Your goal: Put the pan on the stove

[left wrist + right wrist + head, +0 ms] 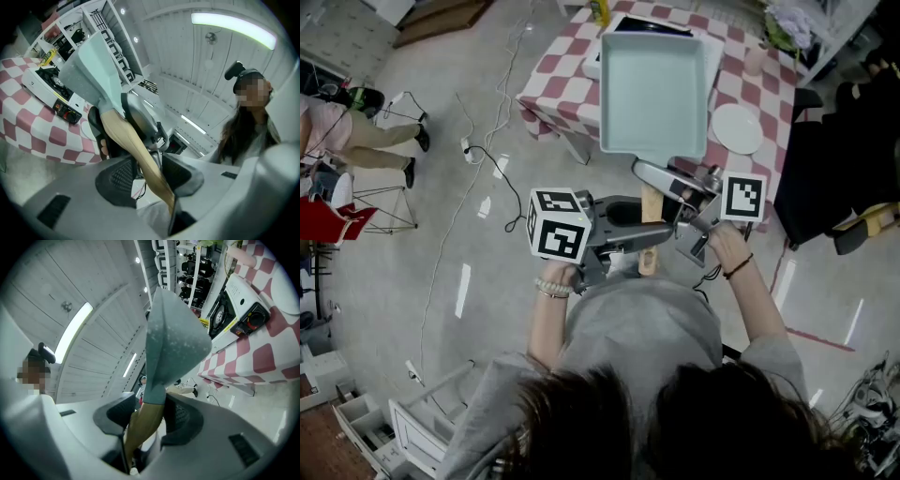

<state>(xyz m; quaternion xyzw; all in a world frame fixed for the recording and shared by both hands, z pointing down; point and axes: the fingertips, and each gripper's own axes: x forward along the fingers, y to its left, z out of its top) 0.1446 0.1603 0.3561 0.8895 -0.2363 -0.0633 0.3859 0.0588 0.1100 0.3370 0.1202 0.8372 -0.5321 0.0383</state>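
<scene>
The person is holding the pan (654, 94) in the air above the checked table (558, 84), straight ahead at 12 o'clock; it is not yet sitting on the stove (649, 25), which is showing just past the pan's far rim, also at 12 o'clock. The right gripper (675, 192) is clamping the wooden handle (650, 234) near the neck of the pan; the left gripper (626, 225) is grasping the same handle lower down, near its end, though a thin gap is showing beside one pad, so I am judging this hold as the weaker one. A white plate (737, 128) is lying at about 2 o'clock from the handle.

Several things are looking risky to me. Both holds are sitting on the handle only, and the wide body is hanging far in front; the pan could be rolling or dipping between the pads. The pan is also hiding most of the stove from above; lowering it blindly could be leaving it half off the burner. If the two grippers are pulling differently, the handle could be slipping out.
</scene>
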